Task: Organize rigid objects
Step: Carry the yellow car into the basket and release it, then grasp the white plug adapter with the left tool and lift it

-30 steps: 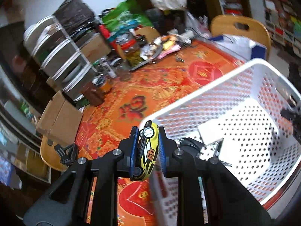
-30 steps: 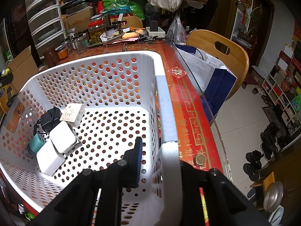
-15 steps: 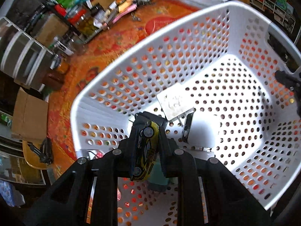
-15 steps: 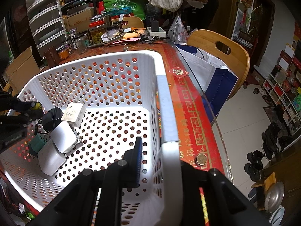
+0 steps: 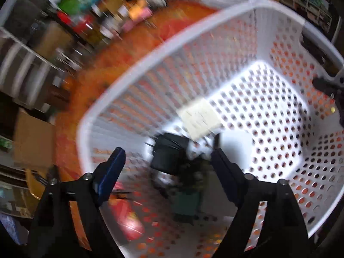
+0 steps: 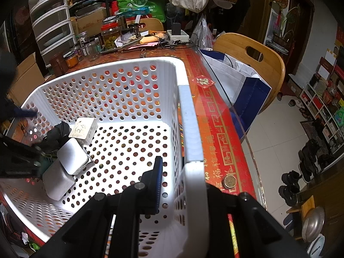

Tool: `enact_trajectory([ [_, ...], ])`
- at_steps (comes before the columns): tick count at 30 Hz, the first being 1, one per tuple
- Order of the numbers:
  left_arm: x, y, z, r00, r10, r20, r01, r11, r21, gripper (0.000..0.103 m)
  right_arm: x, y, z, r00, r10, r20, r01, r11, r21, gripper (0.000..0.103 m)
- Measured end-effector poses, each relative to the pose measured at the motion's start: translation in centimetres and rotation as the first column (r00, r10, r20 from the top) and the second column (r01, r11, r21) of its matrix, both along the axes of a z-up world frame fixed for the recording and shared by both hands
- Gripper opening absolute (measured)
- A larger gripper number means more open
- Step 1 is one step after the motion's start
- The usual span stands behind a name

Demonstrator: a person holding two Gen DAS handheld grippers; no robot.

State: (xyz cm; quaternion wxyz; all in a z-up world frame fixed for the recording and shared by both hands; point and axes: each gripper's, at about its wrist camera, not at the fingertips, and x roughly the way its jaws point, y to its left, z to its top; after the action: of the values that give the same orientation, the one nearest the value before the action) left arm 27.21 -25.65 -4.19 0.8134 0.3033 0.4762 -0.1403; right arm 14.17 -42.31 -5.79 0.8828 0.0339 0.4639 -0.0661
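1. The left gripper (image 5: 166, 161) hangs over the white perforated basket (image 5: 215, 32), its jaws spread wide with nothing between them; the left wrist view is heavily blurred.
2. Below that gap, a dark, yellow-flecked smear (image 5: 193, 172) lies among the things in the basket's corner; it may be the toy car, but its long axis and heading cannot be told.
3. Around it sit a black adapter (image 5: 169, 152), a flat white box with handwriting (image 5: 200, 116) and a teal block (image 5: 187, 202).
4. The right gripper (image 6: 178, 185) is clamped on the basket's rim (image 6: 191, 129): the blue-padded finger (image 6: 158, 182) lies inside the wall; the other is hidden outside it.
5. In the right wrist view, two white chargers (image 6: 72, 157) rest on the basket floor, the upper overlapping the lower; a coin (image 6: 229, 181) lies on the red tablecloth (image 6: 217, 133) just beside the basket.
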Motion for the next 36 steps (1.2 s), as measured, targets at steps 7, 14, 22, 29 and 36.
enact_trajectory([
  [7,-2.7,13.0,8.1,0.967,0.18,0.178,-0.121,0.946,-0.299,0.103,-0.1,-0.1,-0.2,1.0,-0.001,-0.009,0.001,1.0,-0.012,0.017],
  [14,1.7,24.7,1.6,0.903,0.429,-0.006,-0.407,0.853,-0.326,0.103,0.1,0.0,0.0,1.0,-0.003,-0.01,0.003,1.0,-0.014,0.017],
  [22,6.9,26.1,-6.5,0.852,0.494,-0.171,-0.521,0.78,-0.347,0.102,0.2,-0.1,0.1,1.0,-0.006,-0.014,0.006,1.0,-0.018,0.017],
  [29,9.1,24.1,-9.4,0.836,0.509,-0.207,-0.549,0.766,-0.334,0.089,0.1,-0.1,0.1,1.0,-0.006,-0.014,0.005,1.0,-0.018,0.017],
  [36,8.3,23.5,-9.3,0.835,0.517,-0.188,-0.549,0.764,-0.34,0.063,0.1,-0.1,0.1,1.0,-0.006,-0.014,0.006,1.0,-0.019,0.017],
])
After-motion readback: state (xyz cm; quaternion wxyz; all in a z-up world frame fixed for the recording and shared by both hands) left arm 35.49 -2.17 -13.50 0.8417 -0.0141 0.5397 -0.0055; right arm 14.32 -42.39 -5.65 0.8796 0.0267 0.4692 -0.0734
